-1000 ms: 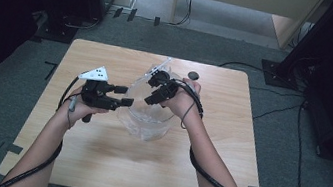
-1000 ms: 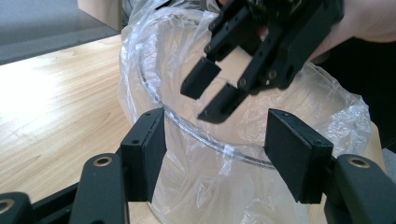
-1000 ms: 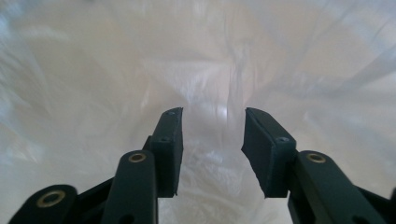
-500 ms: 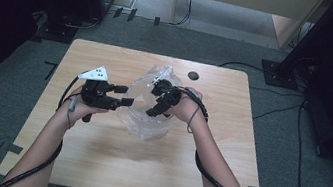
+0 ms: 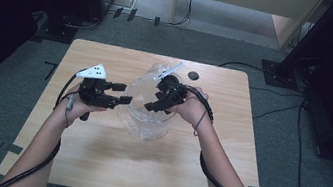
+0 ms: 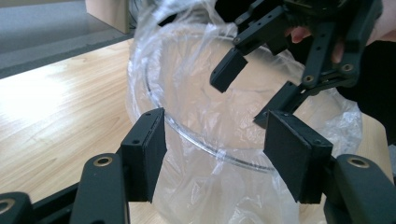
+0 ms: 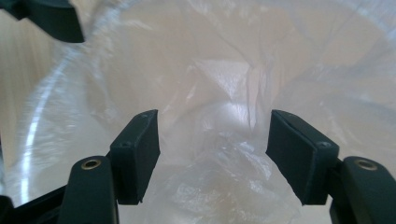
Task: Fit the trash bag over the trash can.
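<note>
A clear round container (image 5: 136,117) lined with a thin clear plastic bag (image 5: 145,126) stands mid-table. My left gripper (image 5: 126,94) is open, level with the container's left side; in the left gripper view its jaws (image 6: 215,154) flank the rim (image 6: 205,147) and the bag (image 6: 187,70) without pressing on them. My right gripper (image 5: 153,100) hovers over the bag's mouth, pointing down into it. Its jaws have just been opening and stand open (image 7: 212,154), with only crumpled bag film (image 7: 224,84) farther off behind them. The right gripper (image 6: 247,95) also shows in the left gripper view.
The wooden table (image 5: 92,163) has bare room in front of and beside the container. A small dark round spot (image 5: 192,75) lies near the far edge. Cables trail from both grippers down the forearms. A grey floor and dark furniture surround the table.
The right gripper has shifted slightly toward the near side, over the bag's mouth, and its jaws now stand wider. The left gripper has stayed in place.
</note>
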